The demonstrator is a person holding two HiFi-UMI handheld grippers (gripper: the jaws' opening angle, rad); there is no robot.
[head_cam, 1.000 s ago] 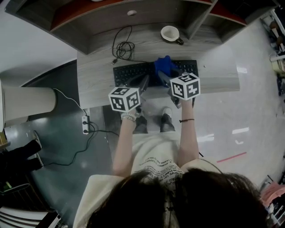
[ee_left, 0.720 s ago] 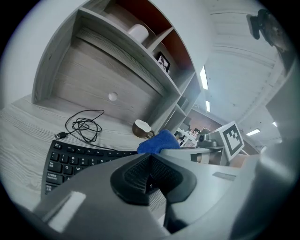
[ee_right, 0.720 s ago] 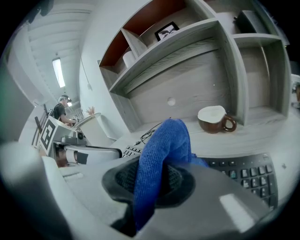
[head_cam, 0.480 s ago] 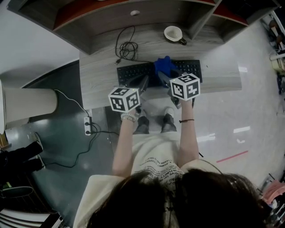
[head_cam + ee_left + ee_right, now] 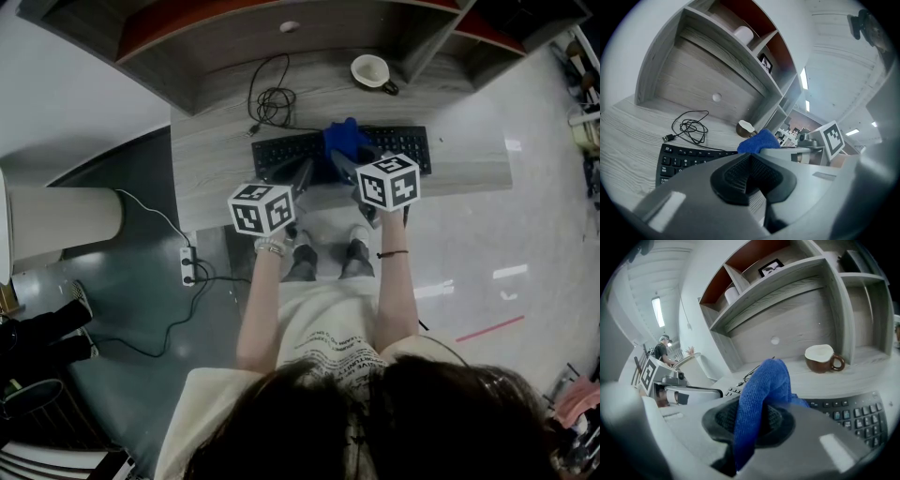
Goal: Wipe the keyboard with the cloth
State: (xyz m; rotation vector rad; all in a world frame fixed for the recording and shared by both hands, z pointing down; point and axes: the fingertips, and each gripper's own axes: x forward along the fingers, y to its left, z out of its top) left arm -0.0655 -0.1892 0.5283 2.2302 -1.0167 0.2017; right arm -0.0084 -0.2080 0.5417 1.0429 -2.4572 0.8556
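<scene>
Right gripper [image 5: 750, 427]: fingers [image 5: 820, 441] closed onto the blue cloth [image 5: 761, 394]. A fold is pinched between the dark pads, and the rest stands up in a bunch ahead of the tips. In the head view the cloth sits over the middle of the black keyboard [image 5: 403, 145], with the right gripper reaching in from the near edge. Whether the cloth presses on the keys cannot be told.

Left gripper [image 5: 750, 176]: fingers [image 5: 736, 176] brought fully together, pads meeting, nothing between them. It is held at the keyboard's near-left part, just beside the right gripper. No view shows whether its tips touch the keys.

The keyboard lies flat on the grey wood tabletop [image 5: 211, 173], parallel to the front edge. Behind it are a coiled black cable [image 5: 272, 98] to the left and a brown mug [image 5: 373, 71] with a white inside to the right. Both are clear of the keyboard, at the foot of the shelf unit [image 5: 787, 282].
</scene>
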